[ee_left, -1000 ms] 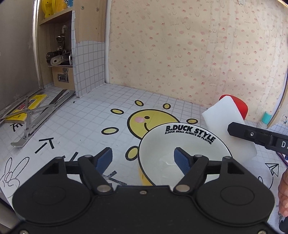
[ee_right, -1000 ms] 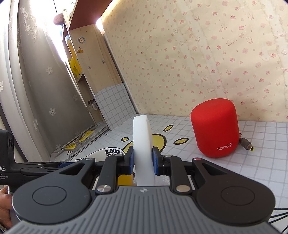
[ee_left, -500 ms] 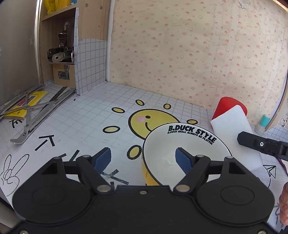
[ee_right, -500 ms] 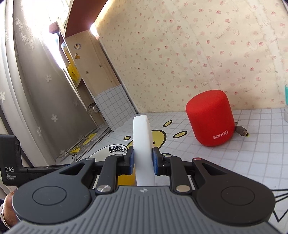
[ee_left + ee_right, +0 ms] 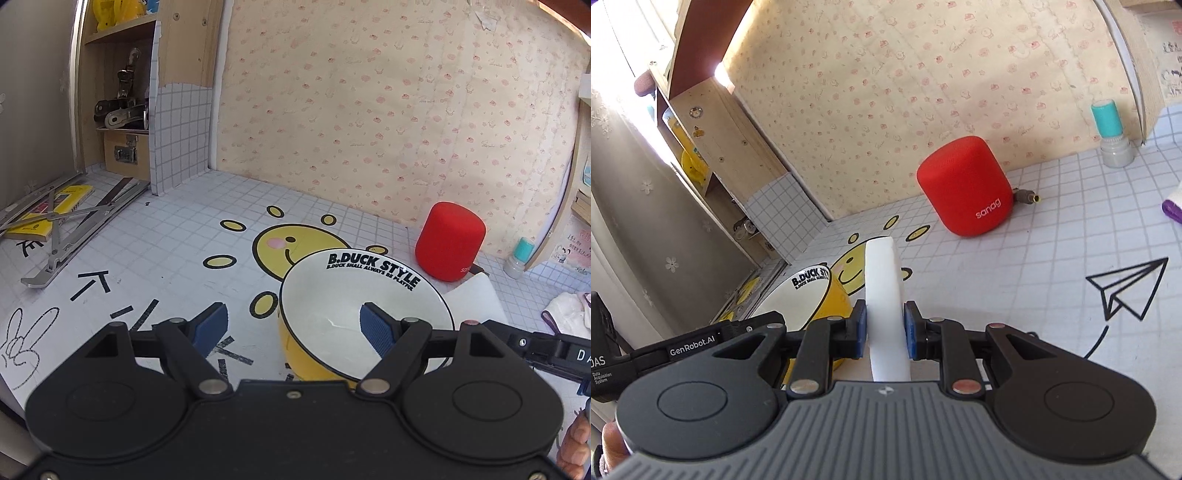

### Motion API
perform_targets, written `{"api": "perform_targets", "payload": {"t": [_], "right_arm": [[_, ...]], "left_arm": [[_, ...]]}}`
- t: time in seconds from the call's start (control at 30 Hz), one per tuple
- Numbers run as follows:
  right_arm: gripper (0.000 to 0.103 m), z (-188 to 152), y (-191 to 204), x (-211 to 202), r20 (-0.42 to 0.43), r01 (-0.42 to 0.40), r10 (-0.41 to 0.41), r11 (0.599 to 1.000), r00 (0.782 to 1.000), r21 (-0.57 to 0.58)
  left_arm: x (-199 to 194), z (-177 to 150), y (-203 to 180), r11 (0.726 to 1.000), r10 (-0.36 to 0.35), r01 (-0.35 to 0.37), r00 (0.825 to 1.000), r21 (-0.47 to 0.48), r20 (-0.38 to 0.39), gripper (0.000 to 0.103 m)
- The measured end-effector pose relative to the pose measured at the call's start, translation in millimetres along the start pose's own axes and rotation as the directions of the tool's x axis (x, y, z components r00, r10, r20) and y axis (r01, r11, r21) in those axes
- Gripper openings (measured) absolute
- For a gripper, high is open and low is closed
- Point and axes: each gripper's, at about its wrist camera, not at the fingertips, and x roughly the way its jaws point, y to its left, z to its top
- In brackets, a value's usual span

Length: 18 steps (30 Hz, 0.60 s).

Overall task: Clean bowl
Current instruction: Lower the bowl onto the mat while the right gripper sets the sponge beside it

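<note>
Left gripper (image 5: 293, 325): jaws spread wide, nothing clamped; one blue pad hangs over the tabletop (image 5: 177, 258), the other inside the bowl (image 5: 343, 306). Bowl: white inside, yellow outside, tilted on the gridded table over the sun drawing. Right gripper (image 5: 885, 329): pads closed tight on a white sponge (image 5: 884, 291), held edge-on just right of the bowl. Red speaker (image 5: 966, 184) stands beyond, near the wall.

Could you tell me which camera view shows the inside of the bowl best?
The left wrist view: the bowl faces the camera, its white interior and rim lettering open, with one pad of the left gripper inside it. The right wrist view shows only part of it, behind the white sponge.
</note>
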Motion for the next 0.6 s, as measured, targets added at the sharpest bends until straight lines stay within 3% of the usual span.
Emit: {"api": "perform_targets", "payload": {"t": [0.13,0.23,0.3,0.4,0.6], "right_arm": [[0.023,-6,5,3,0.006,0.057,-0.057,0.998,0.998,0.005],[0.028,-10,10,4,0.019,0.146,-0.145,0.989,0.989,-0.031],[0.049,-13,13,3,0.031,0.185,-0.184,0.981,0.982,-0.051],[0.068,-18,17,-1,0.052,0.229,-0.225,0.970,0.973,-0.088],[0.084,-23,34,-11,0.116,0.298,-0.281,0.940,0.953,-0.167]], "left_arm": [[-5,-1,2,1.000,-0.009,0.009,1.000,-0.004,0.006,0.080],[-8,-1,4,1.000,-0.006,0.006,1.000,-0.005,0.013,0.080],[-10,-2,5,1.000,-0.007,0.007,1.000,-0.006,0.014,0.081],[-10,-2,6,1.000,-0.008,0.008,1.000,-0.005,0.016,0.081],[-13,-4,6,1.000,-0.001,0.000,1.000,0.007,0.017,0.082]]}}
